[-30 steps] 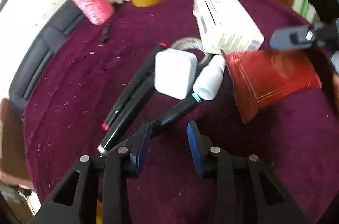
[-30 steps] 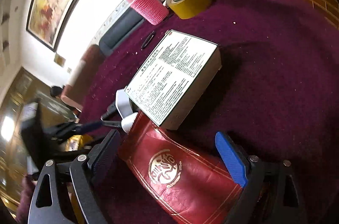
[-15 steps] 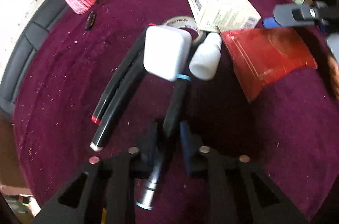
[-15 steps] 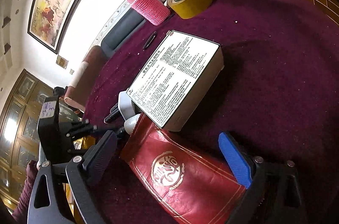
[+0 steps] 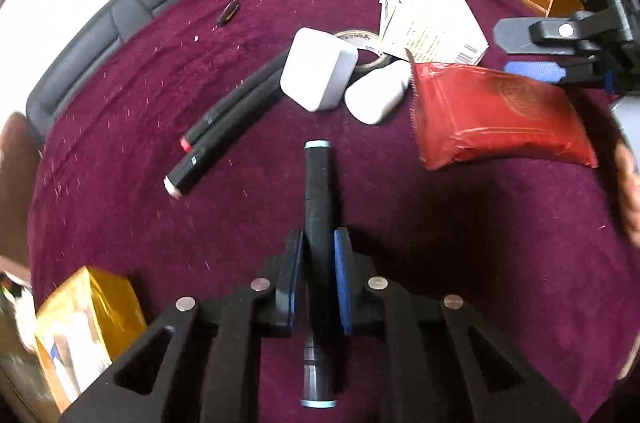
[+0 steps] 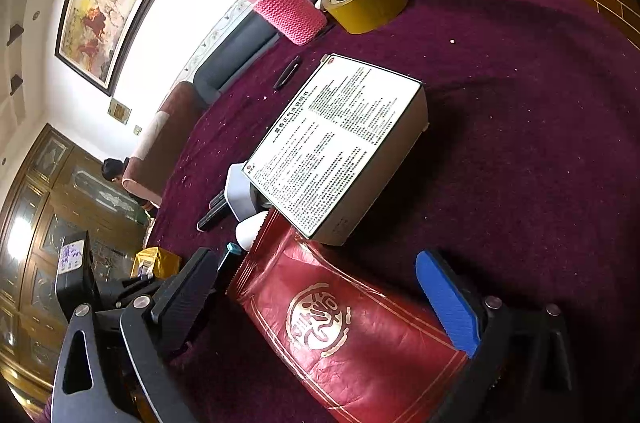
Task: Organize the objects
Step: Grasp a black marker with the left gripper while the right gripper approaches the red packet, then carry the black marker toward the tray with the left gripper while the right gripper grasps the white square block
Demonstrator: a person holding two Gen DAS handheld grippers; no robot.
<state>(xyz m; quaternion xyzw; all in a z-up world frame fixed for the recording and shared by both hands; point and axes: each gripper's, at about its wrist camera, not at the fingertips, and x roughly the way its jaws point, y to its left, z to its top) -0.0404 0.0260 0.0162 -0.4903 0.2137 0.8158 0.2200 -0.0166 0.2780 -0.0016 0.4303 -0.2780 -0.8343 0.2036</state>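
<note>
From the left wrist camera, the left gripper (image 5: 318, 259) has its jaws closed on a black marker (image 5: 318, 199) with blue end bands, gripped near its middle and pointing forward over the purple tablecloth (image 5: 460, 263). Half a second ago its far end lay against the white box (image 5: 318, 69) and the white bottle (image 5: 376, 91); now it is well clear of them, pulled back from the pile. Two more black markers (image 5: 224, 131) lie side by side to the left, and a red pouch (image 5: 492, 115) to the right. This looks like the carrying step; the next move calls for a spot to set the marker, perhaps beside the other two.

From the right wrist camera, the right gripper (image 6: 320, 303) has its jaws wide open on either side of the red pouch (image 6: 352, 339), as in the earlier frame, with no contact visible. A printed carton (image 6: 340, 147) rests just beyond the pouch. Closing on the pouch seems the likely next action.
</note>
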